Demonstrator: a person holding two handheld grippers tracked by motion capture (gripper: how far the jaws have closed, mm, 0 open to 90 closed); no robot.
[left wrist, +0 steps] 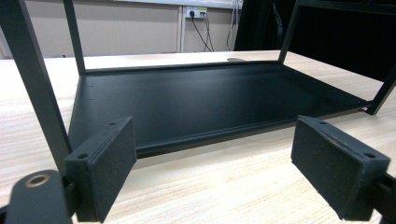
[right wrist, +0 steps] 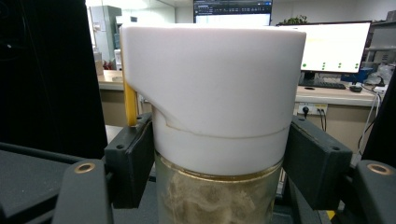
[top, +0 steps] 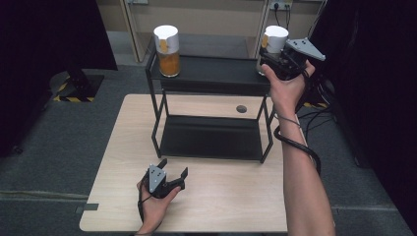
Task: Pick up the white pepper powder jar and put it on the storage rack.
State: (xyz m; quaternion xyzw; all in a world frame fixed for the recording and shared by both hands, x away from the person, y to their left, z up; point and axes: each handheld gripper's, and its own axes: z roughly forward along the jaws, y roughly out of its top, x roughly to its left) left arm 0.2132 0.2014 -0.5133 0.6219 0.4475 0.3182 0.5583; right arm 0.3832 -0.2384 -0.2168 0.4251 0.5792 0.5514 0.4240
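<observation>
A black two-tier metal rack stands on the wooden table. At the left end of its top shelf is a glass jar with a white lid and orange contents. A second white-lidded jar is at the shelf's right end, and my right gripper is shut on it. The right gripper view has the pads pressing both sides of that jar just below the lid. My left gripper rests open on the table before the rack, and its jaws frame the lower shelf.
A round cable hole is in the table behind the rack. A cable loops from the right forearm. Dark curtains flank the table on both sides. Desks with monitors lie beyond the jar.
</observation>
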